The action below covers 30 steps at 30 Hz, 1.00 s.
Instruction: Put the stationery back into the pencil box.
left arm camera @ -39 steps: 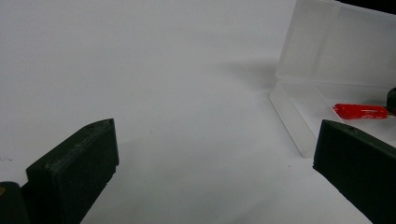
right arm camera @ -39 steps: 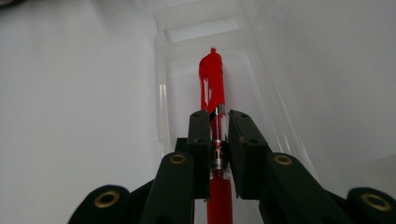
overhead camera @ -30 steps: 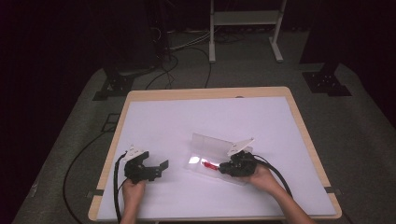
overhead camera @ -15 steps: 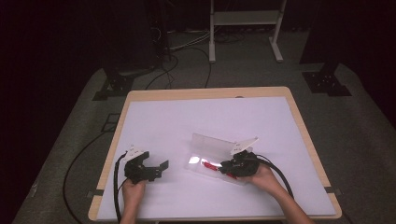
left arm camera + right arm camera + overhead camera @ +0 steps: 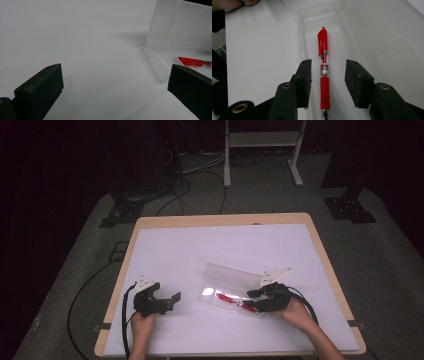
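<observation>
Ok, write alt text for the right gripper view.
A red pen lies lengthwise in an open clear plastic case, between the spread black jaws of the right gripper, which do not touch it. The case sits on a white table.

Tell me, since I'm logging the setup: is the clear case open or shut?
Open. The clear case has its lid standing up behind the tray, and the red pen lies uncovered inside.
</observation>
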Motion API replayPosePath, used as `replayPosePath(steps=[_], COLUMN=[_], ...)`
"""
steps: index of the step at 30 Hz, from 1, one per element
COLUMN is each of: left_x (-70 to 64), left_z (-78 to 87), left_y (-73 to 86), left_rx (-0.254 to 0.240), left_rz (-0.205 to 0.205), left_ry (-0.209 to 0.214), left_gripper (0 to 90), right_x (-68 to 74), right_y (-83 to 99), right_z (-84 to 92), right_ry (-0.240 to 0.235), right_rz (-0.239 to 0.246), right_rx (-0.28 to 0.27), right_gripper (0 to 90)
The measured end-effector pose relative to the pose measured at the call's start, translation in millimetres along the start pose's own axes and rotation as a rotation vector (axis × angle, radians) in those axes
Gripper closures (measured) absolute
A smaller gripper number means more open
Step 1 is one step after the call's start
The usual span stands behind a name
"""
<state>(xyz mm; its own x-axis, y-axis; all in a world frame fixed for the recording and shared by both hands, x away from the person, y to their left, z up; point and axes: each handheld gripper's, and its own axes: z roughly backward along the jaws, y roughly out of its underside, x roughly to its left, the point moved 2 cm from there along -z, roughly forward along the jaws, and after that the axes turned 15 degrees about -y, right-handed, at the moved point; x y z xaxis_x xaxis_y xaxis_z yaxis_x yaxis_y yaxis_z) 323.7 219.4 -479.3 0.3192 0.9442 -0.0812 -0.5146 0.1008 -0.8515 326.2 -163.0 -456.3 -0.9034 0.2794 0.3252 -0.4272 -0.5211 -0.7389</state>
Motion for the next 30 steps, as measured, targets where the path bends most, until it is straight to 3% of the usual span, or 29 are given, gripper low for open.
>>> replayPosePath(steps=[8, 30], left_x=[0.0, -0.1], left_z=[0.1, -0.1], left_y=[0.0, 0.0], left_rx=[0.000, 0.001], left_rz=[-0.004, -0.004], left_ry=[0.000, -0.001], left_gripper=[0.0, 0.0], right_x=[-0.7, 1.9], right_y=[7.7, 14.7], right_z=[14.7, 32.5], right_ry=[0.013, 0.028], right_rz=[-0.016, -0.018], right_rx=[-0.008, -0.015], right_gripper=[51.4, 44.1])
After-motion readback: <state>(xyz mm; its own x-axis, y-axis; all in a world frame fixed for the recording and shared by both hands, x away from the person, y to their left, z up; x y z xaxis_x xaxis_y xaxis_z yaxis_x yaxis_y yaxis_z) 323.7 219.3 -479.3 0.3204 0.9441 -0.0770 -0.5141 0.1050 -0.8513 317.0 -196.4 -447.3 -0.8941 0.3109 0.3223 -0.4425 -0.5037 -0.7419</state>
